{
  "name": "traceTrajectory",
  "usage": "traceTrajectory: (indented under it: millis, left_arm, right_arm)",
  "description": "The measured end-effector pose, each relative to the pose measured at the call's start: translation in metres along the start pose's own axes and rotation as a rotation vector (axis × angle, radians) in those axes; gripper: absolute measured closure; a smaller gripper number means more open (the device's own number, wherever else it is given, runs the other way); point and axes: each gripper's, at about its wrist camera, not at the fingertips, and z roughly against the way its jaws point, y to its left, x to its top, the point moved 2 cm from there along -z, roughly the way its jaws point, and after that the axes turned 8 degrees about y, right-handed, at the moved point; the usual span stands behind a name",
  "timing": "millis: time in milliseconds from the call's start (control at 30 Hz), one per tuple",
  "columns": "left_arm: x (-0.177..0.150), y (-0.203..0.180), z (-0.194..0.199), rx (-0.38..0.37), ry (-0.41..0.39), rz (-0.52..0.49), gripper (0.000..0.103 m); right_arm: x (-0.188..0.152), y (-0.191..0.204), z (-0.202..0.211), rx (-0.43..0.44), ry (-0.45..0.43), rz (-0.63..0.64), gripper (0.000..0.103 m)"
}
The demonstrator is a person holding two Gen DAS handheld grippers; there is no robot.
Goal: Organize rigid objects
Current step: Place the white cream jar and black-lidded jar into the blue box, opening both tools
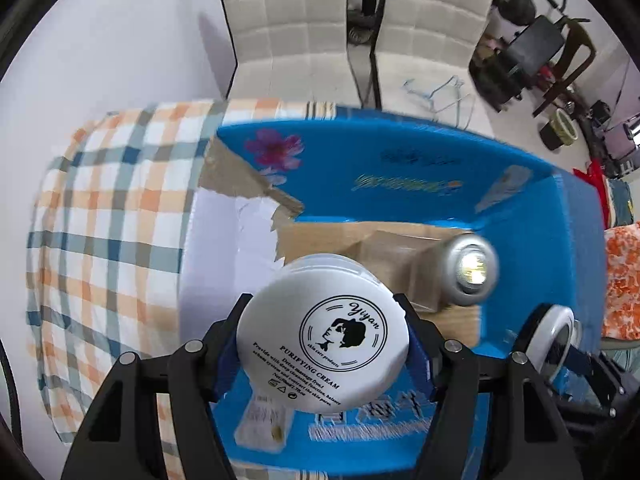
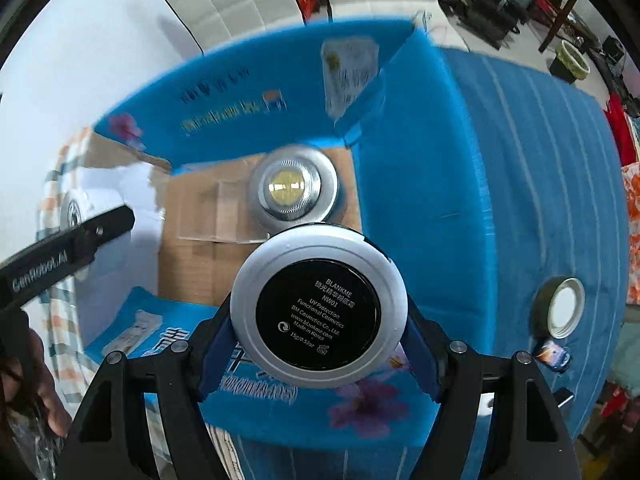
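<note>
Left gripper (image 1: 322, 340) clamped on cream jar (image 1: 322, 336), right gripper (image 2: 318, 320) on compact (image 2: 319, 306), both above blue box (image 2: 400, 184). Likely risks: round rims slipping; collision with puck light (image 2: 294, 190) in box.

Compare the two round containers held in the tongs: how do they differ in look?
The cream jar in the left tongs shows an all-white face with a woman's-head logo and black print. The compact in the right tongs shows a black disc with pale print inside a silver-white ring. The jar looks deeper, the compact flatter. Both are round, gripped at their sides over the blue box.
</note>
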Motion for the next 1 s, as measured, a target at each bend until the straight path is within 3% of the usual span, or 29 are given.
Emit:
traceTrajectory:
  millis: [233, 433, 900, 1000]
  left_arm:
    - [0.024, 0.006, -0.056, 0.036, 0.086, -0.016, 0.038]
    - [0.030, 0.004, -0.083, 0.020, 0.134, -0.017, 0.038]
    - [0.035, 0.001, -0.104, -0.004, 0.225, -0.004, 0.037]
    - [0.033, 0.001, -0.108, -0.006, 0.269, -0.001, 0.037]
  right_arm:
    - [0.016, 0.005, -0.036, -0.074, 0.057, 0.005, 0.026]
    - [0.026, 0.006, -0.052, -0.096, 0.100, 0.011, 0.026]
    - [0.047, 0.004, -0.068, -0.066, 0.172, -0.002, 0.025]
    - [0.049, 0.006, -0.065, -0.053, 0.180, 0.011, 0.019]
